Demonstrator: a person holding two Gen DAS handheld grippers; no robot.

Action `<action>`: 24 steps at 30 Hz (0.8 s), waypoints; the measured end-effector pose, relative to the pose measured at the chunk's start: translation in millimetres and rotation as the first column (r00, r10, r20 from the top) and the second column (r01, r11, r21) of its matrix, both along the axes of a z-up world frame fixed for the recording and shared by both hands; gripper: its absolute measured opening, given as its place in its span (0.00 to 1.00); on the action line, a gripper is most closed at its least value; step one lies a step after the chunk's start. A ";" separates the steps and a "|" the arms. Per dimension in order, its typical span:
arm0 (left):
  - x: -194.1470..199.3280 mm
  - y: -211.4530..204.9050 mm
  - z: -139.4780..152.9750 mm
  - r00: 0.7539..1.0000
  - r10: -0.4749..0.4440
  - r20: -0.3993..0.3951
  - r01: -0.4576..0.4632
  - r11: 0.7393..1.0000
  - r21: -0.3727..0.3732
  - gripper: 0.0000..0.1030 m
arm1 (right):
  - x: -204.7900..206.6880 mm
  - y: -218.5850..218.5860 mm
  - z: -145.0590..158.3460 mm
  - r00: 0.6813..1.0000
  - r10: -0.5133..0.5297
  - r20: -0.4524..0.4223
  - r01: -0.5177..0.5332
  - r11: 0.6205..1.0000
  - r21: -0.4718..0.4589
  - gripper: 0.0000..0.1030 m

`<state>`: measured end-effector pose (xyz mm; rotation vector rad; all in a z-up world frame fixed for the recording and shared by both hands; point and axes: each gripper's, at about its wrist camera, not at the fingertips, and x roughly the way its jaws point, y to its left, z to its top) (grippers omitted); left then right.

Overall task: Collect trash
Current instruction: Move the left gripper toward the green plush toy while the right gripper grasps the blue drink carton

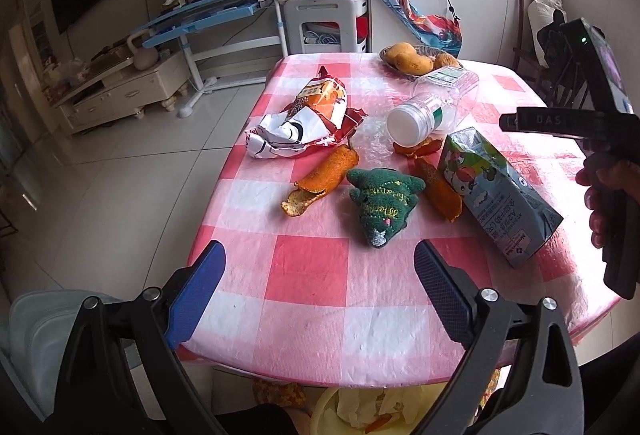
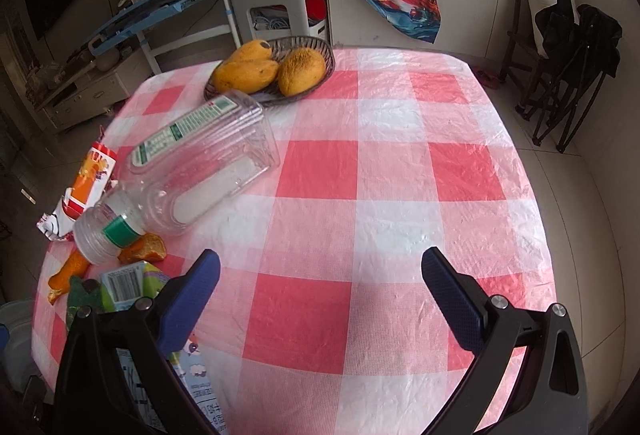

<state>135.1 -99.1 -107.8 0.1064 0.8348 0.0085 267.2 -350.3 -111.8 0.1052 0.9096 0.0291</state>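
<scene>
On the pink checked table [image 1: 312, 275] lie a crumpled snack wrapper [image 1: 304, 123], orange peels [image 1: 320, 179], a toppled clear plastic bottle [image 1: 432, 107] and a grey drink carton [image 1: 496, 191]. My left gripper [image 1: 320, 271] is open and empty above the near table edge, short of the peels. My right gripper [image 2: 320, 275] is open and empty over bare cloth; the bottle [image 2: 192, 171], a peel [image 2: 144, 249] and the carton [image 2: 128, 283] lie to its left, the carton partly hidden by the left finger.
A green plush toy [image 1: 380, 203] lies among the peels. A basket of mangoes [image 2: 276, 69] stands at the table's far side. A yellow bin with rubbish [image 1: 360, 411] sits under the near edge. Folded chairs [image 2: 568, 75] stand at the right wall.
</scene>
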 end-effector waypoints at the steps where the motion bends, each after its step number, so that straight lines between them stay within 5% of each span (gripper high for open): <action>1: 0.6 -0.3 0.1 1.000 0.000 -0.001 0.000 1.000 -0.002 0.89 | -5.7 1.2 8.3 1.000 0.007 0.026 -0.007 1.000 0.005 0.94; 10: 0.2 -4.6 1.7 1.000 -0.012 0.003 0.012 1.000 -0.022 0.89 | -48.7 31.8 39.0 0.985 0.123 0.117 -0.126 0.992 0.022 0.94; 24: 1.4 -5.0 3.3 1.000 -0.025 0.002 0.025 0.997 -0.078 0.89 | -62.2 63.8 19.0 0.969 0.243 0.043 -0.244 0.969 0.020 0.94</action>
